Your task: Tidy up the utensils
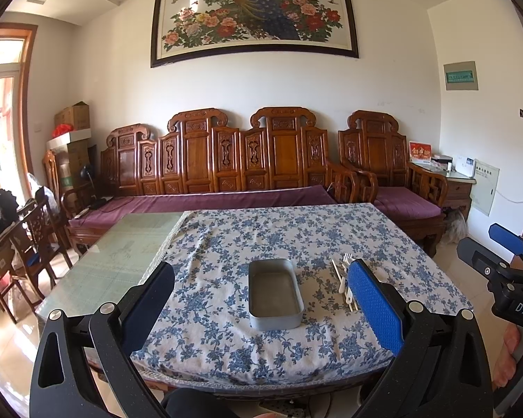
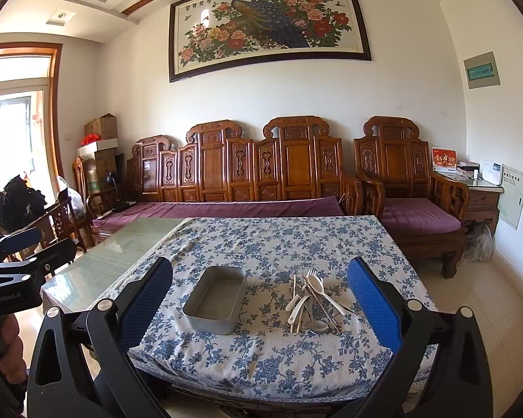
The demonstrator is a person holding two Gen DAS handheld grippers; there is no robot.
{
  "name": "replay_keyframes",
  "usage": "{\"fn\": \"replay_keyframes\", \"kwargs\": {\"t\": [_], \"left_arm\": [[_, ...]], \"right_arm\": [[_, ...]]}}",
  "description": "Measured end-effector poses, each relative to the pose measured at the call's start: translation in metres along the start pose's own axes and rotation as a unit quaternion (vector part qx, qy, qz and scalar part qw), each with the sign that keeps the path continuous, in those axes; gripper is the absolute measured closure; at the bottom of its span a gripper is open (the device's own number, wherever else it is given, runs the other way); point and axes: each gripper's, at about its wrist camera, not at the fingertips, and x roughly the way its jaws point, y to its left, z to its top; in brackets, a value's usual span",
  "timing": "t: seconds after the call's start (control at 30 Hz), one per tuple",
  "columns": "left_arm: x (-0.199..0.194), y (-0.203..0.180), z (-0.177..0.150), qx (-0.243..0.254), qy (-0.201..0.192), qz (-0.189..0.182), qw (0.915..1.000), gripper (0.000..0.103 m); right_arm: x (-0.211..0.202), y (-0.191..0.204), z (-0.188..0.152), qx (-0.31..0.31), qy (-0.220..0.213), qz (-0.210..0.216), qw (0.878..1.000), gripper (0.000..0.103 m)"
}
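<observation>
An empty grey metal tray (image 1: 274, 294) (image 2: 215, 300) sits on the blue-flowered tablecloth (image 1: 296, 230) (image 2: 279, 240). To its right lies a pile of utensils (image 2: 310, 301): white plastic spoons, a fork, chopsticks and metal spoons. In the left wrist view the pile (image 1: 343, 280) is partly hidden behind my finger. My left gripper (image 1: 261, 299) is open and empty, held before the table's near edge. My right gripper (image 2: 259, 299) is open and empty, also short of the table. Each gripper shows at the side of the other's view.
The table's left part is bare glass (image 1: 122, 254) (image 2: 122, 250). A carved wooden sofa with purple cushions (image 1: 226, 174) (image 2: 247, 181) stands behind the table, an armchair (image 2: 411, 188) at right, and chairs and boxes (image 1: 35, 230) at left.
</observation>
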Motion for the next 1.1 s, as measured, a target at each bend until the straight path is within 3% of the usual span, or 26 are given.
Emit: {"fn": "replay_keyframes", "kwargs": {"t": [1.1], "left_arm": [[0.0, -0.0031, 0.0006, -0.001, -0.001, -0.002, 1.0, 0.006]], "right_arm": [[0.0007, 0.0009, 0.0002, 0.001, -0.002, 0.001, 1.0, 0.002]]}}
